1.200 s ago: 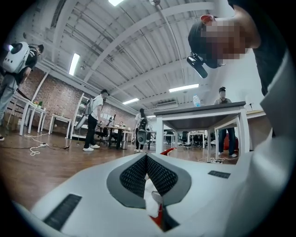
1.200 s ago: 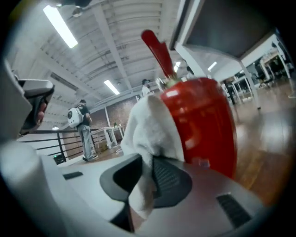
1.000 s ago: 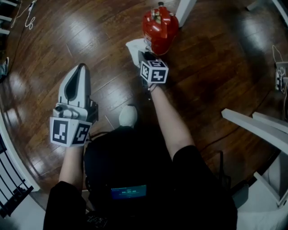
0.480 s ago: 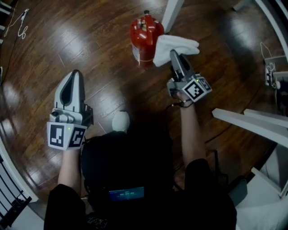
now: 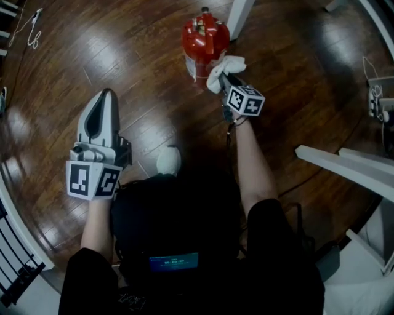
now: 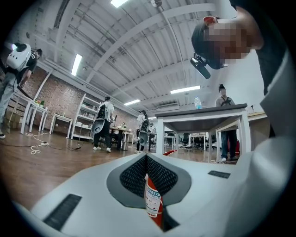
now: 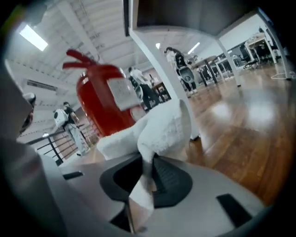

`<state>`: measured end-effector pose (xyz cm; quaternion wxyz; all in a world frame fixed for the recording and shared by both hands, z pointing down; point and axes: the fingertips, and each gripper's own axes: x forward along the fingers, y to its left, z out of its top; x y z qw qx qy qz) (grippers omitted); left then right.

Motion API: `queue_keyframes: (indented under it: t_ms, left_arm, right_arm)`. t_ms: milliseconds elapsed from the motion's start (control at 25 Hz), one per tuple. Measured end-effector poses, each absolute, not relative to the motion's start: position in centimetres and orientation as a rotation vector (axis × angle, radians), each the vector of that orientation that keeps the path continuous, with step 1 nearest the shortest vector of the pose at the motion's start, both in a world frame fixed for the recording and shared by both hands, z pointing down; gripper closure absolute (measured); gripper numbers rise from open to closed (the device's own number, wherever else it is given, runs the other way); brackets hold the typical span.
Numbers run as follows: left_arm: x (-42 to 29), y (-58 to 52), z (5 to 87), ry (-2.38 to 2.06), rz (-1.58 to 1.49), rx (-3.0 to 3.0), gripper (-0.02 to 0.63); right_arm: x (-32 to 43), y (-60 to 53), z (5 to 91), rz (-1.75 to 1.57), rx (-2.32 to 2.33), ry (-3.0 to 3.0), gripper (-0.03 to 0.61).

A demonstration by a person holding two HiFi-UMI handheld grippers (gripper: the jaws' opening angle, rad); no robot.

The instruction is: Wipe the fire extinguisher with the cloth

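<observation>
The red fire extinguisher (image 5: 203, 38) stands upright on the wooden floor, far ahead of me. My right gripper (image 5: 223, 76) is shut on a white cloth (image 5: 225, 65) that lies bunched against the extinguisher's lower right side. In the right gripper view the cloth (image 7: 159, 127) rises out of the closed jaws of that gripper (image 7: 145, 169), with the extinguisher (image 7: 99, 102) just behind it, blurred. My left gripper (image 5: 109, 93) hangs at the left, well short of the extinguisher, shut and holding nothing. Past its closed jaws in the left gripper view, a strip of the extinguisher (image 6: 153, 200) shows in the distance.
A white table leg (image 5: 240, 13) stands right behind the extinguisher. White table beams (image 5: 348, 167) cross at the right. A cable (image 5: 32, 29) lies at the far left and a railing (image 5: 17, 258) at the bottom left. Several people (image 6: 102, 122) stand far off.
The right gripper swung the cloth from the extinguisher's front-left out to its right, then brought it back against the lower right side. The left gripper has barely moved.
</observation>
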<state>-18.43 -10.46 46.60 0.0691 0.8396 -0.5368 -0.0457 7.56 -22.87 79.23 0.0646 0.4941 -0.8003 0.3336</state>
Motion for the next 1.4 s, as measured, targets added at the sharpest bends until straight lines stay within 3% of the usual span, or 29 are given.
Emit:
queue_keyframes:
  t_ms: [200, 600, 760, 960, 1400]
  left_arm:
    - [-18.2, -10.5, 46.7, -1.614, -0.118, 2.545, 0.614]
    - [-17.2, -11.0, 46.6, -1.579, -0.146, 2.545, 0.614]
    - [-17.1, -11.1, 46.9, -1.576, -0.149, 2.539, 0.614]
    - [-16.8, -10.9, 46.9, -1.577, -0.144, 2.541, 0.614]
    - [-17.3, -10.6, 47.5, -1.590, -0.102, 2.535, 0.614]
  right_arm:
    - [7.6, -20.8, 82.0, 1.065, 1.521, -2.321, 0.505]
    - [11.2, -22.7, 58.5, 0.744, 1.719, -2.937, 0.505]
    - [8.7, -22.8, 55.4, 0.572, 1.621, -2.979, 0.505]
    - [6.5, -22.5, 60.8, 0.631, 1.571, -2.860, 0.504]
    - [4.4, -20.9, 82.3, 0.985, 1.445, -2.389, 0.505]
